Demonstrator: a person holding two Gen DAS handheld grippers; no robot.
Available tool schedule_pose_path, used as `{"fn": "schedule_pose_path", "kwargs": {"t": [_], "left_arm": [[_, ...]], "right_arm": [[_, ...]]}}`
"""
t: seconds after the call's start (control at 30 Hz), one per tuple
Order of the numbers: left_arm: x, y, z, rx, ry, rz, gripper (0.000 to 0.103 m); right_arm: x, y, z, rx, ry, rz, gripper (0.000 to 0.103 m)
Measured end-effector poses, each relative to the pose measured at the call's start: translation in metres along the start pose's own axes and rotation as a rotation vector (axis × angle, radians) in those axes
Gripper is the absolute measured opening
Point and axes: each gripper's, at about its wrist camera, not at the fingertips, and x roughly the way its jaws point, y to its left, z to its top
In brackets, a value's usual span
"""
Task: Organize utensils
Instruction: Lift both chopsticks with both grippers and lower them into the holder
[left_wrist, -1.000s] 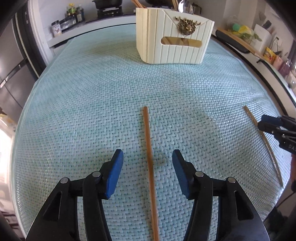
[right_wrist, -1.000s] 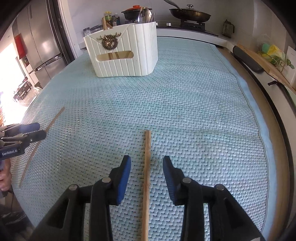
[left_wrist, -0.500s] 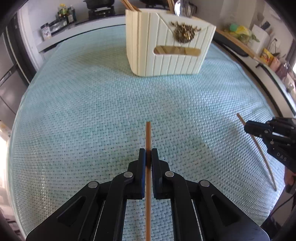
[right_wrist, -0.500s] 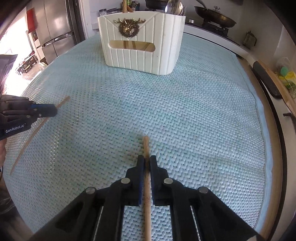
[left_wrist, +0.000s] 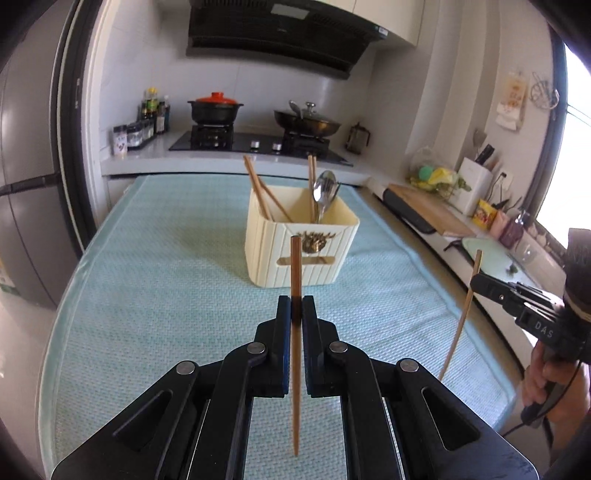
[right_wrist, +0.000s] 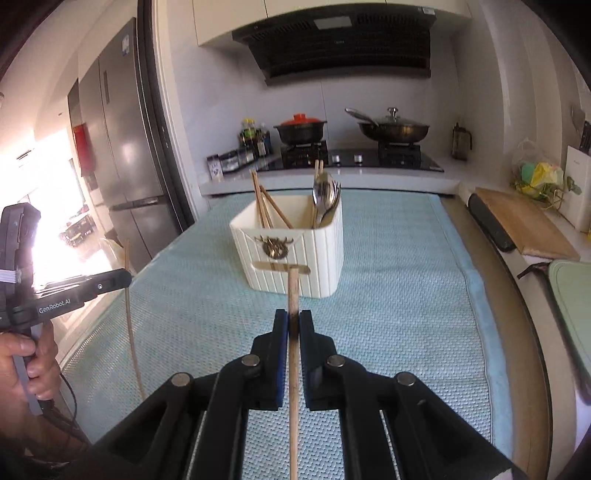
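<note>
From the left wrist, our left gripper (left_wrist: 296, 308) is clamped on a chopstick (left_wrist: 295, 354) whose long axis runs along the fingers, tip toward the cream utensil holder (left_wrist: 301, 251) straight ahead, well apart across the teal mat (left_wrist: 166, 295).

From the right wrist, our right gripper (right_wrist: 293, 325) pinches its own chopstick (right_wrist: 293, 369), also aimed at the holder (right_wrist: 291, 254), which sits dead ahead. Neither arm looks clearly nearer; both need to tip their sticks upright above the holder's open top.
</note>
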Motion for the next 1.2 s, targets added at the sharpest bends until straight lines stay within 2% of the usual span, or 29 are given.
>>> {"fn": "schedule_pose_path", "kwargs": {"t": [0.2,0.37,0.77,0.97,1.2], "left_arm": [[-0.021,-0.008,0.000,-0.005,-0.063,-0.005,0.004],[-0.030,-0.013,0.001,-0.010,-0.079,-0.020,0.004],[-0.041,-0.020,0.014,-0.022,-0.109,-0.035,0.004],[-0.041,-0.014,0.053,-0.015,-0.146,-0.052,0.004],[-0.035,-0.017,0.132,0.032,-0.244,-0.037,0.004]], "right_arm": [[-0.027,0.018,0.009,-0.036,-0.113,-0.016,0.006],[-0.046,0.026,0.008,-0.038,-0.195,-0.004,0.006],[-0.051,0.028,0.020,-0.033,-0.275,0.011,0.006],[-0.043,0.031,0.048,-0.073,-0.298,0.020,0.006],[-0.023,0.020,0.120,-0.088,-0.386,0.018,0.006]]}}
